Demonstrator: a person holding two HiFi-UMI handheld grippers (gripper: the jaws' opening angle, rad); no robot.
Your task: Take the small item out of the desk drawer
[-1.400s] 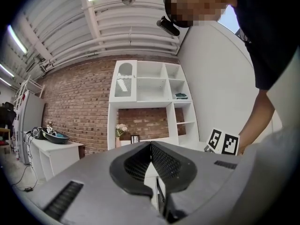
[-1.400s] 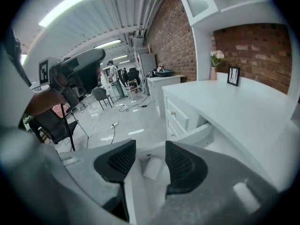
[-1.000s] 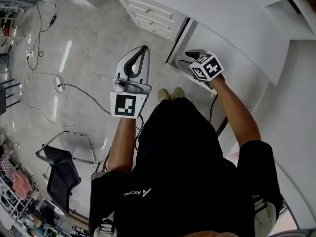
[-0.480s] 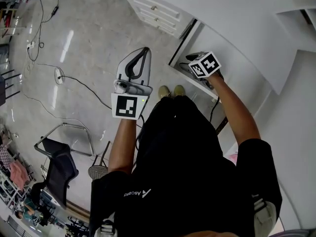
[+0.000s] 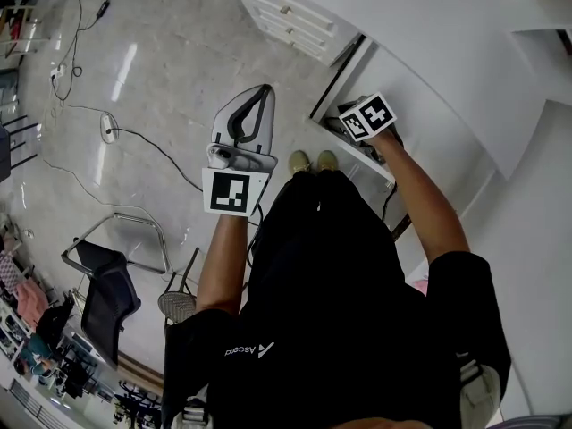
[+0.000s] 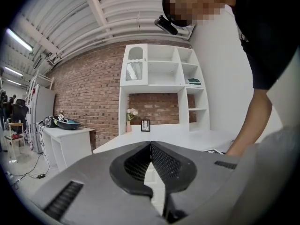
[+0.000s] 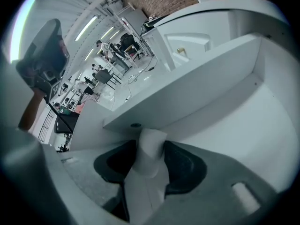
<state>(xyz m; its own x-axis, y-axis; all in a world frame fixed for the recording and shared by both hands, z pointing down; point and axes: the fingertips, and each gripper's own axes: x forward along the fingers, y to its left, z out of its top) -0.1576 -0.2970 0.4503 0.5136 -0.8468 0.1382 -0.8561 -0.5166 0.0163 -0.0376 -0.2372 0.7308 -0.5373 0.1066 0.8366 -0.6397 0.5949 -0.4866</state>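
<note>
My right tongs [image 7: 150,162] clench a small white roll [image 7: 151,142] inside the open drawer [image 7: 272,116]. My left tongs [image 6: 151,146] hang pinched together and empty, outside the drawer. The grasp looks made; next I must lift the roll clear of the drawer.

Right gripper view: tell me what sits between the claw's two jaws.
A small white paper-like roll is clamped between the jaws of the right claw, with the white drawer behind it. The right gripper view shows it.
</note>
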